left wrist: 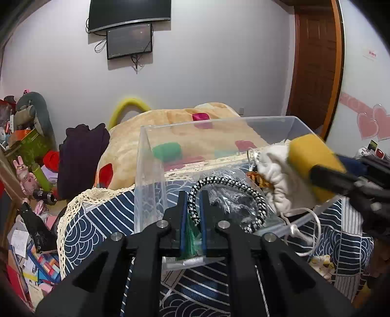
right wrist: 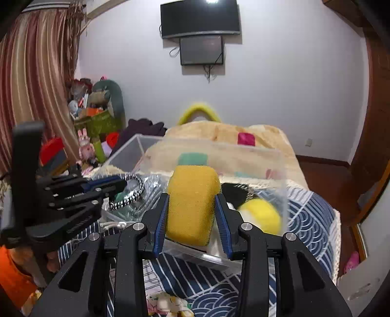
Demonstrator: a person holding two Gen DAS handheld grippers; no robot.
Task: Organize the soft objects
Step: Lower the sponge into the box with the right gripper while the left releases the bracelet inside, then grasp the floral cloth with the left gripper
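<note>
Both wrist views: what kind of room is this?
Likely a lived-in bedroom: a plush blanket spread on what looks like a bed, a wall-mounted TV, striped curtains, and a heap of stuffed toys in the corner.

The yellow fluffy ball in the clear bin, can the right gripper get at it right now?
Probably not: the right gripper is shut on the yellow sponge, though the yellow fluffy ball lies uncovered close beside it.
</note>
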